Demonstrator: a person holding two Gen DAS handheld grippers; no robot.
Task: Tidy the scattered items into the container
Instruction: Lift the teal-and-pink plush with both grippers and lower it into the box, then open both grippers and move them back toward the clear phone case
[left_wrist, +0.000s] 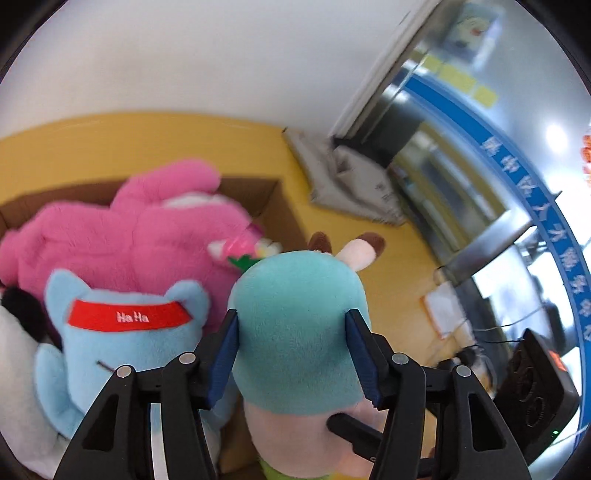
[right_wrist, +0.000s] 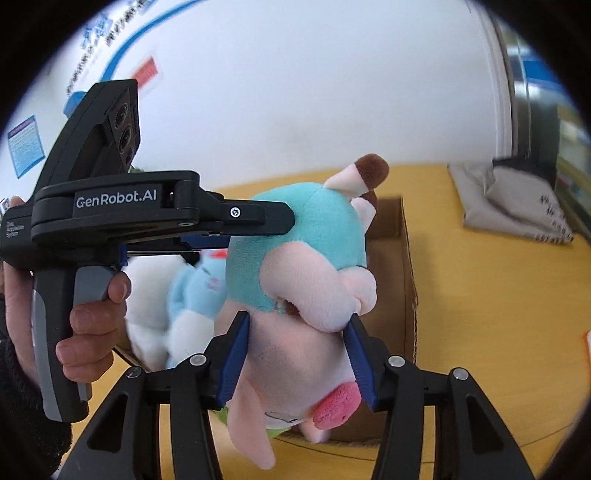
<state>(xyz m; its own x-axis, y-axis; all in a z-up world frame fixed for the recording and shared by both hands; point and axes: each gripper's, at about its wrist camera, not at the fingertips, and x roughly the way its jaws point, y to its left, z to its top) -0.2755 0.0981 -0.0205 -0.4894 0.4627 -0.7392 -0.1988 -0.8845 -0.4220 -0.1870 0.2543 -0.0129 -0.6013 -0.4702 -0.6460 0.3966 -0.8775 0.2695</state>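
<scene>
Hiding box (left_wrist: 273, 206) interior: L tongs (left_wrist: 291, 354) w/ plush (left_wrist: 299, 332)

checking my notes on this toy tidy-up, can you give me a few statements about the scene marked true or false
1. Both grippers grip the same teal-headed plush. True: the left gripper clamps its head, and the right gripper clamps its pale pink body.
2. The cardboard box has nothing in it. False: a pink plush and a light blue plush already lie in it.
3. The light blue plush wears a red band reading "Ha Ha". True.
4. The box stands on a green surface. False: the surface is yellow.
5. The teal-headed plush lies flat on the surface. False: the fingers hold it up at the box.
</scene>
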